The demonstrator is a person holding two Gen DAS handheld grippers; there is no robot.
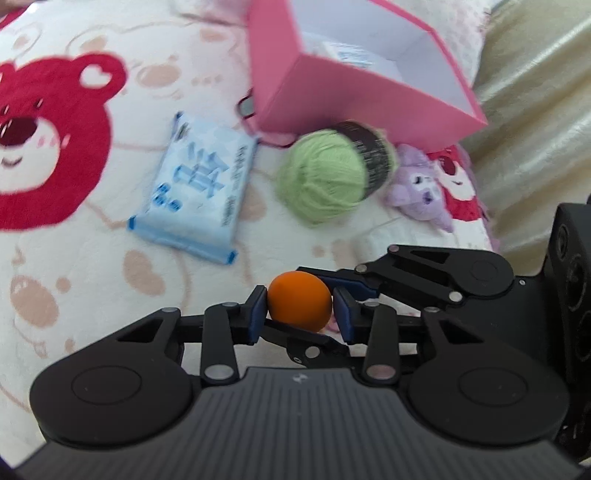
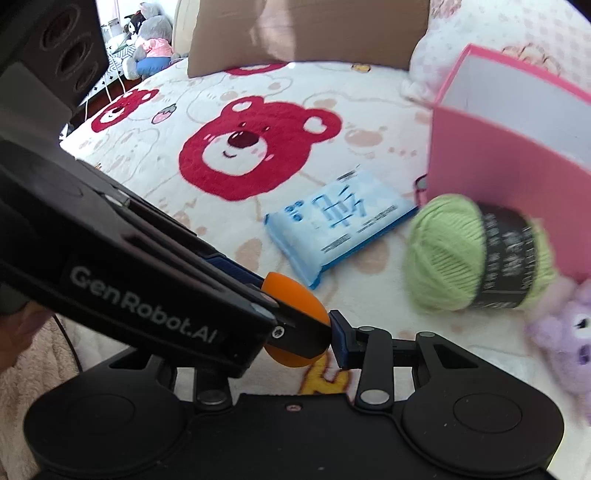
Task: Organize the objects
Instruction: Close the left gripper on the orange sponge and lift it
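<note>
An orange ball [image 1: 299, 304] is held a little above the bedspread, and both grippers are on it. My left gripper [image 1: 300, 314] is shut on it, its blue pads pressing the ball's left and right sides. My right gripper [image 1: 321, 306] reaches in from the right and clamps the same ball front and back. In the right wrist view the ball [image 2: 295, 291] shows between the left gripper [image 2: 273, 295] and the right gripper [image 2: 299, 332]. There the right gripper's right pad [image 2: 340, 343] touches the ball. Its left finger is hidden behind the left gripper's body.
On the bear-print blanket [image 1: 92, 277] lie a blue tissue pack [image 1: 199, 188], a green yarn ball [image 1: 328, 173] with a black label and a purple plush toy [image 1: 421, 188]. An open pink box [image 1: 354, 92] stands behind them, a packet inside. A brown cushion [image 2: 306, 33] is at the far side.
</note>
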